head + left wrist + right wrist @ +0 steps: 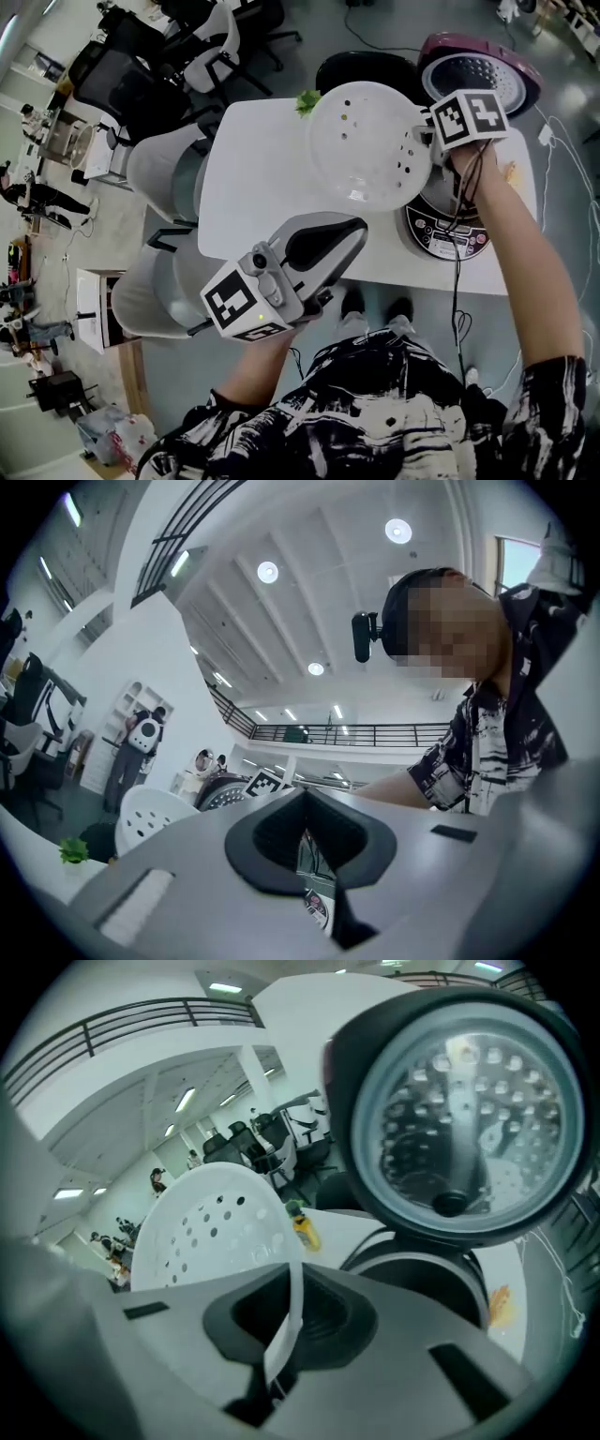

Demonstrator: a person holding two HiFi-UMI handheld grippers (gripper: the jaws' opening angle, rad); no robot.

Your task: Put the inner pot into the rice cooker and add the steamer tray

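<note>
My right gripper (428,133) is shut on the rim of the white perforated steamer tray (367,141) and holds it tilted in the air above the table. In the right gripper view the tray (214,1227) rises from between the gripper's (284,1340) pads. Just right of the tray stands the rice cooker (448,230) with its purple lid (480,77) swung open. The tray hides most of its opening. A dark round pot rim (417,1274) shows inside the cooker body. My left gripper (354,231) hovers at the table's near edge, shut and holding nothing.
The white table (258,183) carries a small green plant (307,101) at its far edge and a yellow bottle (302,1232). White chairs (164,173) stand at the table's left and a black chair (361,67) behind it. Cables hang off the right side.
</note>
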